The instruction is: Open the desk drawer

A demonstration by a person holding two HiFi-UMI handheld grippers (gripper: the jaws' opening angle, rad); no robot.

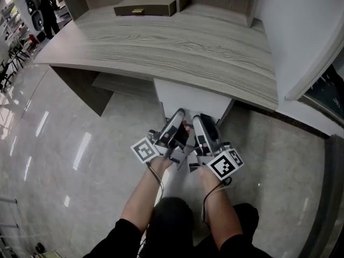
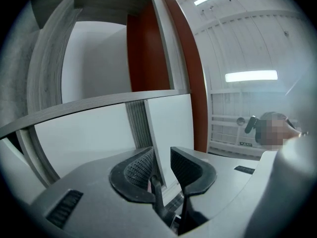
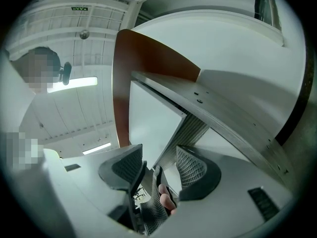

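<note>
Under the grey wood-grain desk top (image 1: 161, 42) a white drawer (image 1: 185, 97) sticks out past the desk's front edge. Both grippers sit side by side at its front. My left gripper (image 1: 178, 114) is open; in the left gripper view the thin edge of the drawer's white panel (image 2: 171, 123) runs up from the gap of the left gripper (image 2: 161, 165), and the pads stand clear of it. My right gripper (image 1: 197, 119) is open too. In the right gripper view, the right gripper (image 3: 159, 165) frames the other gripper's finger, with the white drawer panel (image 3: 148, 118) above.
A flat tan box (image 1: 145, 7) lies at the back of the desk. A white partition (image 1: 301, 36) rises along the desk's right side. A dark desk support panel (image 1: 80, 85) stands at the left over a glossy floor (image 1: 48, 160). A person (image 1: 45, 4) stands far off at the top left.
</note>
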